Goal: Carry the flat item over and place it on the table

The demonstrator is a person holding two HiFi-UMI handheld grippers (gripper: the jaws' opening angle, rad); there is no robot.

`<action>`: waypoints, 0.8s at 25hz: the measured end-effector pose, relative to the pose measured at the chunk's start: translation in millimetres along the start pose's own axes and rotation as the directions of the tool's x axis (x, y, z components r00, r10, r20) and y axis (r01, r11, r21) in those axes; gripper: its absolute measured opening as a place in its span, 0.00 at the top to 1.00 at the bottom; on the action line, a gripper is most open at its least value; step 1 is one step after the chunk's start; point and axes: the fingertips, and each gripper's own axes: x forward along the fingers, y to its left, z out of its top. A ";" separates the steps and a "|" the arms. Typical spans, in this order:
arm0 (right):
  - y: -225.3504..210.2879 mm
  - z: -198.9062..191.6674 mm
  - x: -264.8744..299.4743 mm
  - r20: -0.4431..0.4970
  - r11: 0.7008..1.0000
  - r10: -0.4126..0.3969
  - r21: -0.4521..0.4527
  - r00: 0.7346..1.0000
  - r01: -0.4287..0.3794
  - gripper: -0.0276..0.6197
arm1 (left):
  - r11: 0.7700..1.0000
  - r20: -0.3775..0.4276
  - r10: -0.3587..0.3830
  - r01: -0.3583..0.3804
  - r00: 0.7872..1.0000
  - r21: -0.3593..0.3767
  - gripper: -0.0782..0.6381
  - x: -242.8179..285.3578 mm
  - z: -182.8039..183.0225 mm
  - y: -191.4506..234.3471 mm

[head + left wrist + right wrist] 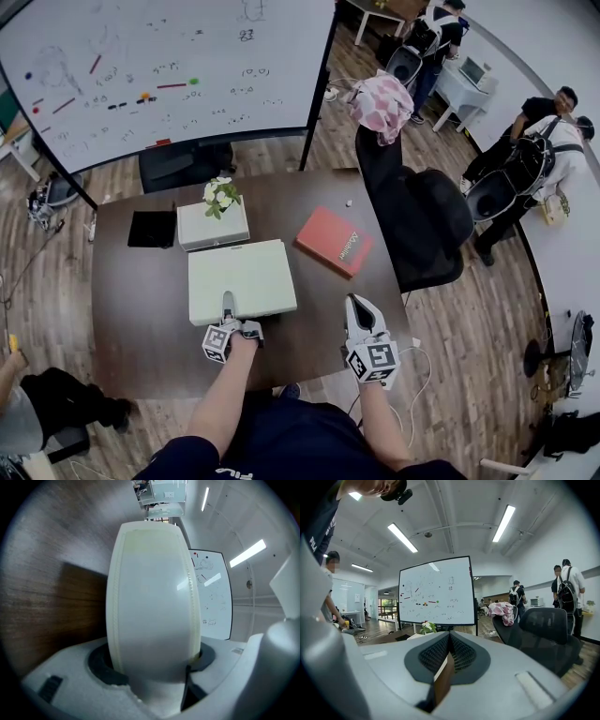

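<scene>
While in left claw [228,307], flat white case [241,279].

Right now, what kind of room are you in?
Probably an office or meeting room: there's a big whiteboard with writing, a dark table, and a black office chair beside it.

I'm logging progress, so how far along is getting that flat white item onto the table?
Done: the flat white item is over the dark table. In hand: the left claw is clamped on its near edge. Left: letting go; whether it rests there I cannot tell. The right claw is shut and empty.
</scene>
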 end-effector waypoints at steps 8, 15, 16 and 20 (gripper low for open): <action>0.1 -4.1 -3.0 -0.004 1.000 -0.008 0.020 1.000 0.008 0.95 | 0.998 0.022 0.044 -0.043 0.999 -0.042 0.41 -1.9 2.9 8.8; 4.7 -1.0 -5.3 0.001 1.000 -0.002 0.023 1.000 0.002 0.95 | 0.972 0.042 0.235 -0.235 0.971 0.000 0.25 -26.2 14.7 38.1; 6.2 -1.0 -5.6 0.001 1.000 0.002 0.025 1.000 -0.002 0.95 | 0.965 0.044 0.261 -0.262 0.964 0.013 0.22 -29.0 15.9 40.1; 14.7 -7.2 -8.7 -0.006 0.999 0.023 0.030 1.000 -0.023 0.95 | 0.927 0.034 0.357 -0.358 0.934 0.109 0.14 -33.0 20.0 35.2</action>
